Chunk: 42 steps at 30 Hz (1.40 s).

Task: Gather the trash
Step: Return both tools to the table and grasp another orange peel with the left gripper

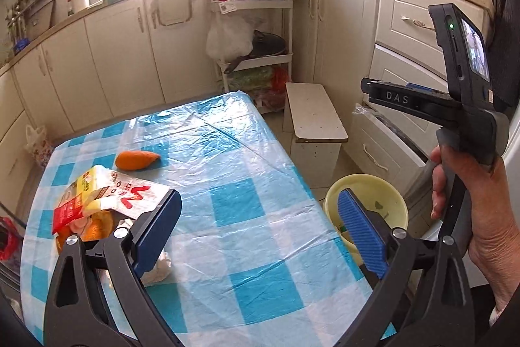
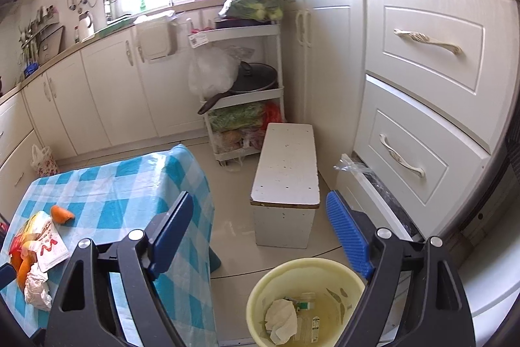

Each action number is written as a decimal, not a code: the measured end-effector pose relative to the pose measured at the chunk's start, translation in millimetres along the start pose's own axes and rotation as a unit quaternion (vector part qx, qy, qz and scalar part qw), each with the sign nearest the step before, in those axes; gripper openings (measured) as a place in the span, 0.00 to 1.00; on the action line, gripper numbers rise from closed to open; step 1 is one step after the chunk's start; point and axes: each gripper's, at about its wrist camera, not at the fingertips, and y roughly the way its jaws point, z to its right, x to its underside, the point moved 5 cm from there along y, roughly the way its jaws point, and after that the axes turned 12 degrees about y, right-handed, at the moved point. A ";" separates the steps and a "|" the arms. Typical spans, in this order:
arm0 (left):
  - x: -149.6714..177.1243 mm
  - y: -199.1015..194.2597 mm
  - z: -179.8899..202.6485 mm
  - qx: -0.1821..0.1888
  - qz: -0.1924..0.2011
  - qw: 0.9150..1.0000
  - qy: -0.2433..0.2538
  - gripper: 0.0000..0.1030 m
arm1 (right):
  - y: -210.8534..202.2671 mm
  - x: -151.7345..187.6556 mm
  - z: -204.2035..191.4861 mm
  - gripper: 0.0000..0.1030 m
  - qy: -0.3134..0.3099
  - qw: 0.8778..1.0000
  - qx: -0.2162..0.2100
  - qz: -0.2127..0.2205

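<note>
My left gripper [image 1: 260, 226] is open and empty above the blue-checked table [image 1: 247, 184]. At its left lie a snack wrapper [image 1: 107, 194], orange peel [image 1: 138, 160], more peel under the wrapper, and a crumpled tissue [image 1: 157, 269] beside the left finger. My right gripper [image 2: 260, 236] is open and empty above the floor, over the yellow-green trash bin [image 2: 305, 301], which holds a tissue and small packets. The right gripper also shows in the left wrist view at the right, held by a hand. The wrapper [image 2: 48, 243], peel [image 2: 61, 213] and tissue [image 2: 37, 285] show at the left of the right wrist view.
A white stool [image 2: 286, 171] stands on the floor beyond the bin. A white rack [image 2: 247, 93] with a pan and bagged vegetables stands by the cabinets. Drawers [image 2: 422, 86] are at the right, the lowest one open. A small bag [image 2: 42, 161] hangs at the far left.
</note>
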 end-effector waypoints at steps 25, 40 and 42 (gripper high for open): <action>71.1 -29.3 -127.2 -0.066 -0.028 0.994 -0.086 0.93 | -14.2 25.1 -97.6 0.78 -0.112 0.992 -0.059 -0.012; 124.2 -10.0 -203.3 -0.069 -0.063 0.983 -0.160 0.90 | -10.0 63.8 -156.3 0.79 -0.204 0.970 -0.116 -0.060; 123.0 -3.5 -199.1 -0.058 -0.070 0.984 -0.156 0.84 | -9.6 72.6 -167.1 0.79 -0.228 0.964 -0.123 -0.064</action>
